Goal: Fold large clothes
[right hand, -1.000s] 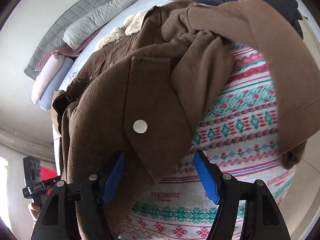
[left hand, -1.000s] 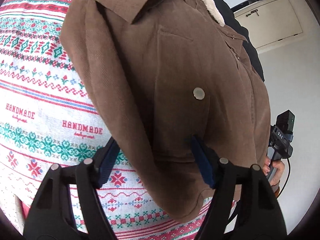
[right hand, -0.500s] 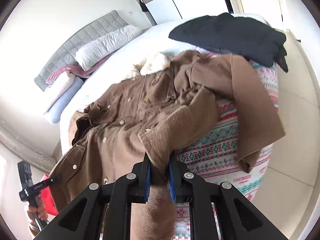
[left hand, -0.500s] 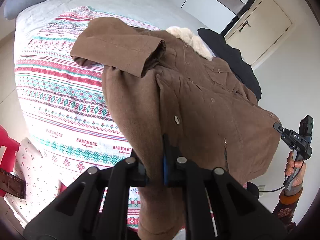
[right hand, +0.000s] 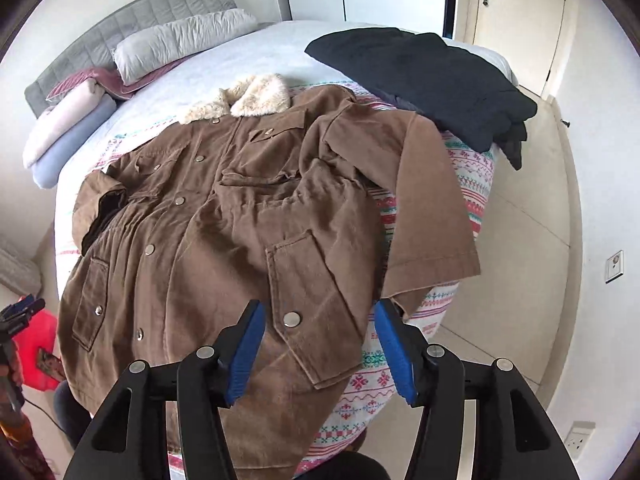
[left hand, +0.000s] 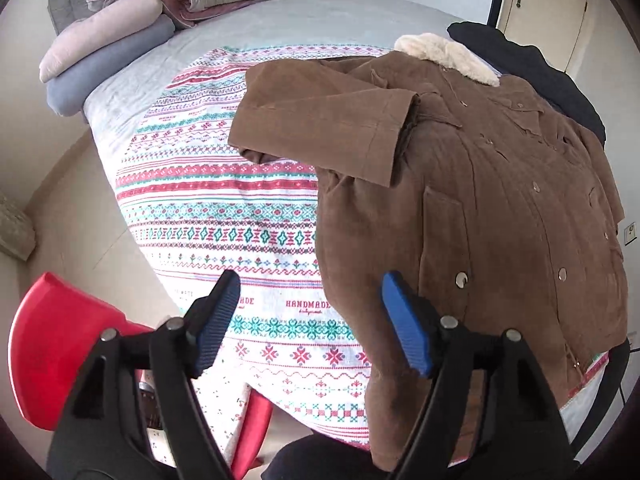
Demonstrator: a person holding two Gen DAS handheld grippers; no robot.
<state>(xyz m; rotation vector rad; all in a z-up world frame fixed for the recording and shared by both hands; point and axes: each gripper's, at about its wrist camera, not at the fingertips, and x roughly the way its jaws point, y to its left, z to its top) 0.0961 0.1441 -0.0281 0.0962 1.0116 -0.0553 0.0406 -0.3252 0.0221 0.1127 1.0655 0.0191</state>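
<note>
Our left gripper [left hand: 310, 320] and right gripper [right hand: 318, 344] jaws just opened wide, nothing between them. Brown coat [right hand: 224, 232] lies front-up on patterned blanket [left hand: 224, 216], hem draped off bed edge. Black garment [right hand: 432, 80] beside collar; pillows [left hand: 104, 52] beyond; red chair [left hand: 52, 344] below.

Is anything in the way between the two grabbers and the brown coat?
Nothing visible. The coat lies spread on the bed's blanket, right under both. The right gripper and left gripper have just opened their jaws, with nothing held. The black clothes lie off beyond the coat.
</note>
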